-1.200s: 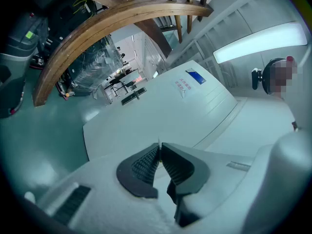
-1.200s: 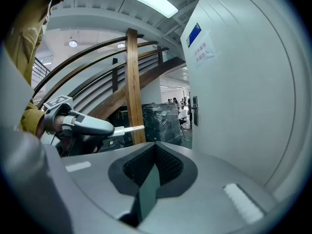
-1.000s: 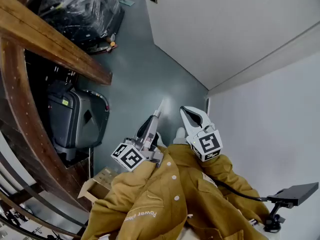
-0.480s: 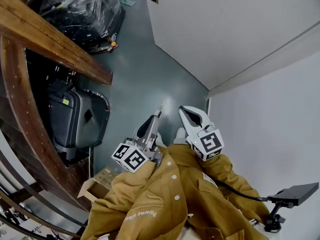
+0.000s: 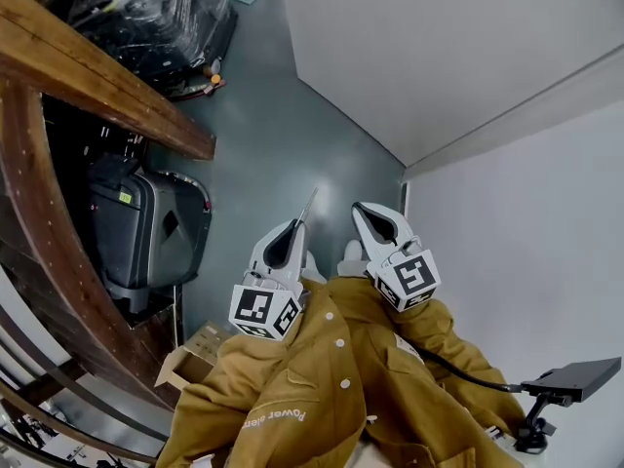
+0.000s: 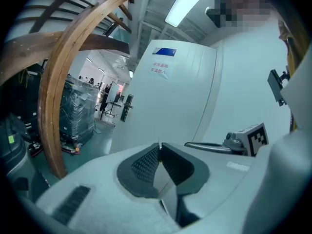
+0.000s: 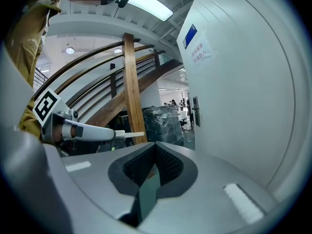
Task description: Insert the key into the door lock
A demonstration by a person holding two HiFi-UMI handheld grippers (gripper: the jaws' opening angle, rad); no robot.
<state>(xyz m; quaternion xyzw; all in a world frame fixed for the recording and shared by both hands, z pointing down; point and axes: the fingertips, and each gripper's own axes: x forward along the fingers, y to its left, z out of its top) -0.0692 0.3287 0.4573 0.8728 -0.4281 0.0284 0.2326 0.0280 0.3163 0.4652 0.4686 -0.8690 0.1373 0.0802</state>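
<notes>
My left gripper (image 5: 301, 224) is shut on a slim silver key (image 5: 310, 203) whose blade sticks out ahead of the tips. In the left gripper view only the key's thin edge (image 6: 159, 144) shows between the closed pads. The white door (image 6: 170, 96) stands well ahead, and its dark lock plate with handle (image 6: 127, 107) is small and far from the key. Just to the right, my right gripper (image 5: 360, 210) is shut with nothing in it. From the right gripper view the key (image 7: 129, 134) points towards the lock plate (image 7: 195, 110).
A curved wooden stair beam (image 5: 58, 222) runs along the left. Beneath it is a black suitcase (image 5: 146, 232), and a plastic-wrapped pallet (image 5: 146, 18) stands farther off. A cardboard box (image 5: 195, 354) lies near my feet. A white wall (image 5: 526, 213) is on the right.
My left gripper has rolled about its own axis, so its marker cube faces another way and the key has turned with it. The right gripper has stayed put.
</notes>
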